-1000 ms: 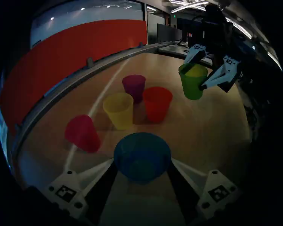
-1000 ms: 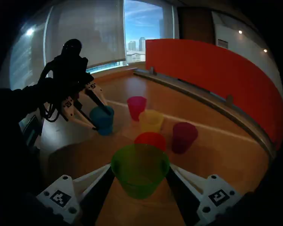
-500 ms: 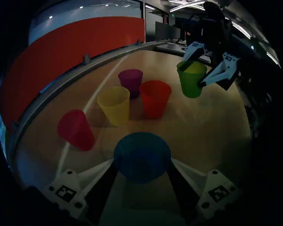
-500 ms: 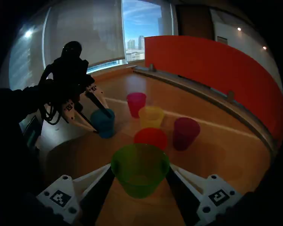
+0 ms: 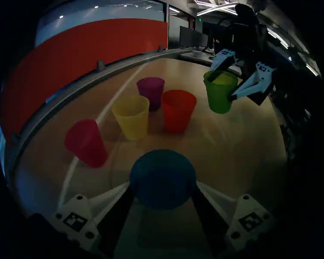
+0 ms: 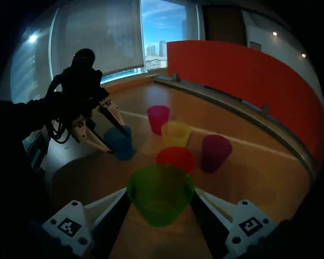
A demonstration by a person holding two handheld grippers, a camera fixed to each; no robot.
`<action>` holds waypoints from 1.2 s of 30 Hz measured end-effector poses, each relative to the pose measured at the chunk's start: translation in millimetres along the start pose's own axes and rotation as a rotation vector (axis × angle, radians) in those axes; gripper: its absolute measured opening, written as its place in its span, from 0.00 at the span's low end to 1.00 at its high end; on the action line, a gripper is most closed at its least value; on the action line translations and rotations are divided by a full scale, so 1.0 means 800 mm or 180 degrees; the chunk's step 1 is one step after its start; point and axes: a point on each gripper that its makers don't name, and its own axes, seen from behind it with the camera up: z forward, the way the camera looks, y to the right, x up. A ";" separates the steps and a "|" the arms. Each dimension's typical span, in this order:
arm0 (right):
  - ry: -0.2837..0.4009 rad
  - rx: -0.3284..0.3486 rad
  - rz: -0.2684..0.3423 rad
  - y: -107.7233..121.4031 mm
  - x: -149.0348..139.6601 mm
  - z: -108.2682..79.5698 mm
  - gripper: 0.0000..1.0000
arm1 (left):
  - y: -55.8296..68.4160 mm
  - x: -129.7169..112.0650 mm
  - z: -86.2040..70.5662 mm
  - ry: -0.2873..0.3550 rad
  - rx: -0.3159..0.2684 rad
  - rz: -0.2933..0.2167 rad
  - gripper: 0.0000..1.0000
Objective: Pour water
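My left gripper (image 5: 162, 186) is shut on a blue cup (image 5: 162, 178), held close to the camera above the wooden table (image 5: 235, 146). Far right in the left gripper view, my right gripper (image 5: 222, 86) is shut on a green cup (image 5: 220, 93), held upright above the table. In the right gripper view the green cup (image 6: 160, 194) sits between my right gripper's (image 6: 160, 199) fingers. Beyond it on the left, the left gripper (image 6: 117, 139) holds the blue cup (image 6: 119, 143). No water can be made out in the dim light.
Between the grippers stand a red cup (image 5: 178, 110), a yellow cup (image 5: 131, 116), a purple cup (image 5: 150, 91) and a pink cup (image 5: 85, 142). A red partition (image 5: 75, 56) runs along the table's far edge. A person's dark arm (image 6: 41, 108) holds the left gripper.
Both grippers have drifted slightly with their cups still held. In the right gripper view the blue cup sits a little lower. The four standing cups have not moved on the table.
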 end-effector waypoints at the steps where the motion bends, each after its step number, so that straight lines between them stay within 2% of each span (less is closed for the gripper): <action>1: -0.0007 0.0001 0.0003 -0.001 -0.001 0.001 0.91 | 0.000 0.000 0.000 0.0005 0.0000 -0.0007 0.84; 15: -0.0067 -0.0016 -0.0010 -0.003 -0.018 0.008 0.91 | -0.002 -0.005 0.001 -0.0013 0.0016 0.0000 0.87; 17: -0.0076 -0.0022 -0.0012 -0.003 -0.020 0.010 0.91 | -0.003 -0.007 0.002 -0.0036 0.0023 -0.0021 0.96; 21: -0.0084 -0.0030 -0.0019 -0.002 -0.025 0.013 0.91 | -0.003 -0.012 0.001 -0.0076 0.0009 -0.0077 1.00; 27: -0.0084 -0.0034 0.0001 -0.001 -0.034 0.021 0.91 | -0.011 -0.015 -0.006 -0.0052 0.0096 -0.0097 1.00; 36: -0.0086 -0.0047 0.0002 0.001 -0.047 0.034 0.91 | -0.014 -0.027 -0.024 -0.0034 0.0195 -0.0160 1.00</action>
